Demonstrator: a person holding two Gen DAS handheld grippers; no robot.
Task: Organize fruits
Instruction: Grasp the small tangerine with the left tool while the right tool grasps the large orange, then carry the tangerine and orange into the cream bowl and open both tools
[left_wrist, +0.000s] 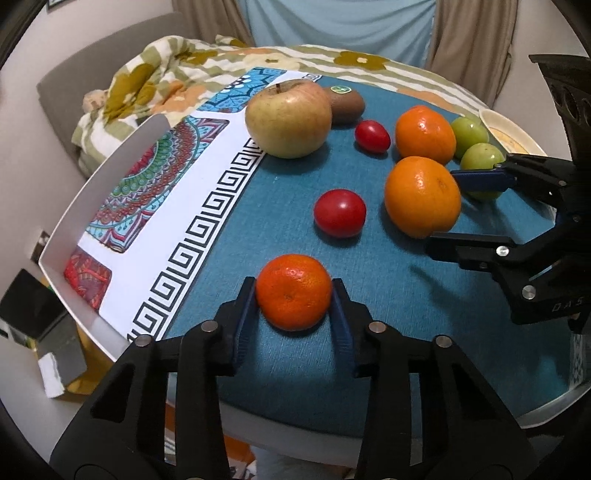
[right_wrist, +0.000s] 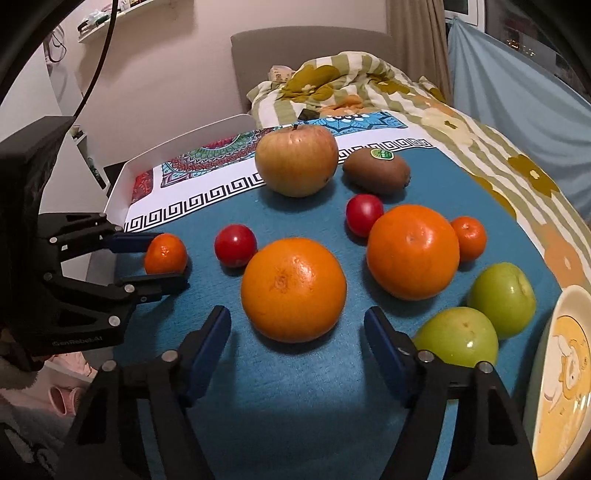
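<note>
Honestly, both grabs are looking pretty well lined up right now. Using the apple (left_wrist: 288, 120) as the landmark: the left gripper (left_wrist: 294, 295) is sitting well in front of it, toward the near edge of the blue tabletop (left_wrist: 295, 387), with its blue pads hugging a small mandarin (left_wrist: 294, 291) on either side. They're looking like they're touching the peel, though the fisheye is making it hard to say whether it's actually squeezing yet, so I'm calling that one a cannot tell.

The right gripper (right_wrist: 297, 325) is spread wide, jaws standing on either side of the big orange (right_wrist: 293, 290), which is sitting in front of the apple and a bit to its right. A gap is showing on both sides.

To do this well, I'd be pushing the right gripper further forward so the pads meet the orange at its widest part, not the near curve, or it's likely squirting out. Both tools are coming in low and nearly flat to the tabletop, pointing toward the apple. The white tray (left_wrist: 110, 155) is waiting left of the apple, probably the drop spot.
</note>
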